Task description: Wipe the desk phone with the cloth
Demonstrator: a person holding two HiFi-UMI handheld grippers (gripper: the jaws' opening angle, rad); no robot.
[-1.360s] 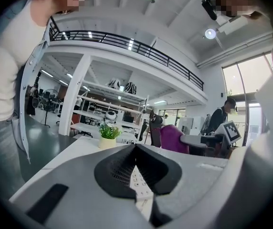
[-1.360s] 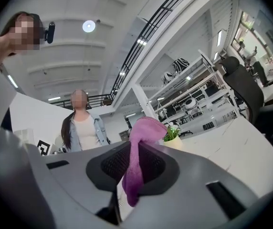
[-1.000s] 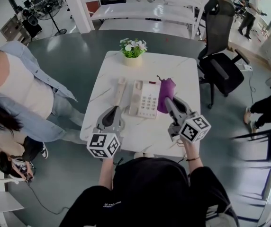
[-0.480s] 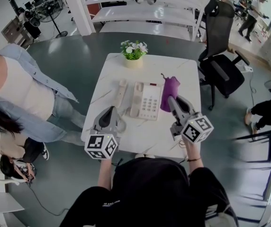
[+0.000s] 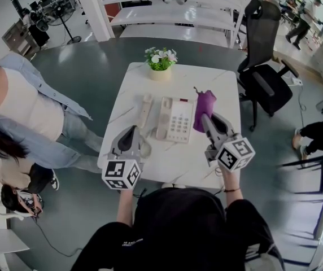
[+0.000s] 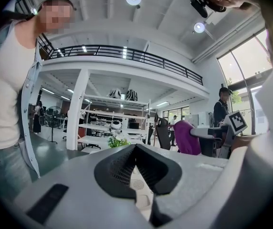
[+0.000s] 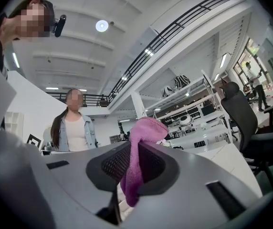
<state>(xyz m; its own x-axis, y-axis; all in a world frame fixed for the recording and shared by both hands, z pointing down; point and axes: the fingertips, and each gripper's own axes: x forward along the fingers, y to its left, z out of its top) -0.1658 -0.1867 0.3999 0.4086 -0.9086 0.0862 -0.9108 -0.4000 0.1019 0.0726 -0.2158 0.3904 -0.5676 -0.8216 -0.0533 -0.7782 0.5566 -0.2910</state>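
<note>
Right claw [image 5: 208, 117] is pinching a magenta microfibre cloth [image 5: 204, 103], its jaws clamped on a fold with a soft, nubbly tuft standing above them in the right gripper view [image 7: 145, 136]. Left claw [image 5: 132, 130] has its jaws pressed together on nothing and hangs over the near left part of the white, marble-veined table [image 5: 225, 83]. The cream plastic desk phone [image 5: 174, 119], a flat wedge with a grid of small keys, sits mid-table. Its slim matching handset [image 5: 144, 110] lies off the cradle, just beside the base on the left. The cloth sits at the phone's right edge, and I cannot tell whether it touches the phone. By my reading the cloth is in hand and the wiping stroke is about to start. The next move calls for swinging the cloth left and lowering it so the loose part drags flat over the keypad (light pressure, since a hard, smooth casing on a slick top will likely slide). The empty claw could brace the base. A small pot of white flowers [image 5: 160, 58] stands at the far edge, well clear.
</note>
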